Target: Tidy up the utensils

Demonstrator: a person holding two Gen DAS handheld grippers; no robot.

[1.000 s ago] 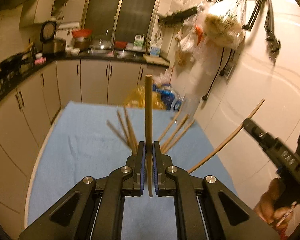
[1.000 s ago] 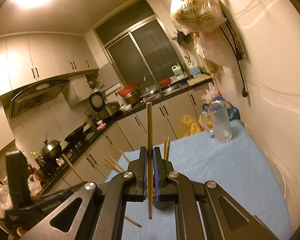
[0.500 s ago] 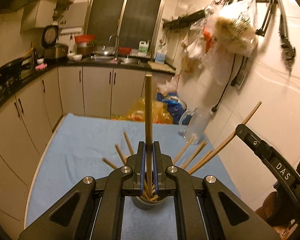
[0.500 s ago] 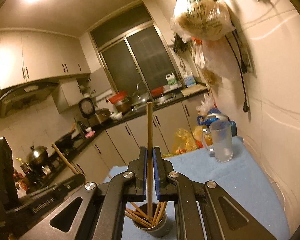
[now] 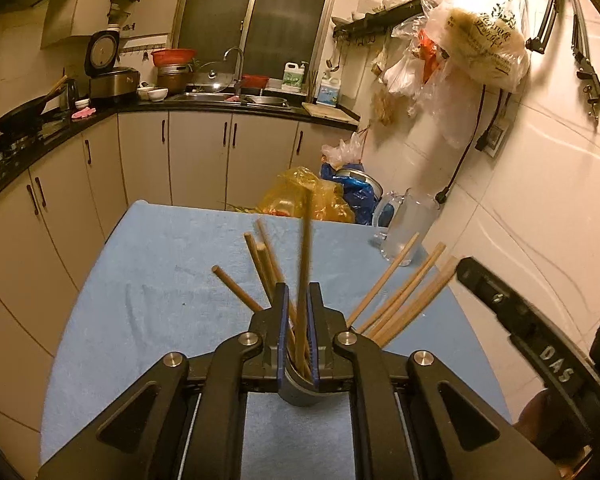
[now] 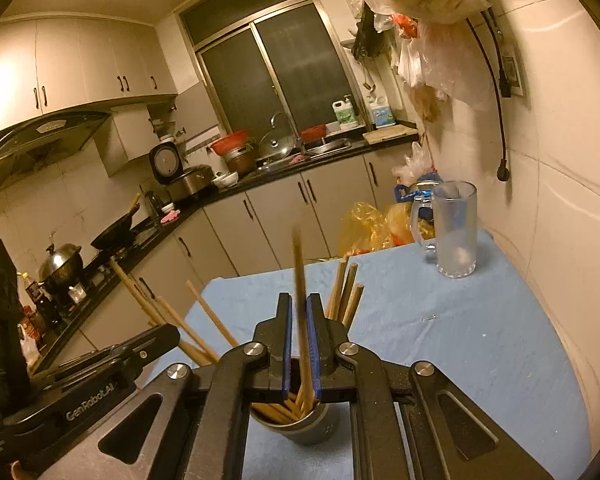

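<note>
Left wrist view: my left gripper (image 5: 299,320) has parted its jaws so the blurred chopstick (image 5: 303,264) drops into the cup (image 5: 296,394) at lower centre; my right gripper (image 6: 299,328), likewise slack, frees another chopstick (image 6: 300,292) over the same cup.

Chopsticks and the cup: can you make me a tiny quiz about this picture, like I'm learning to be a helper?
1. True or false: the glass mug stands inside the grey cup.
2. Which colour is the cloth under the cup? A red, B blue, C green.
3. Fill in: the blurred chopstick between the fingers of the right gripper points down into the grey ___.
Key: 1 false, the mug stands apart on the cloth; 2 B; 3 cup.
</note>
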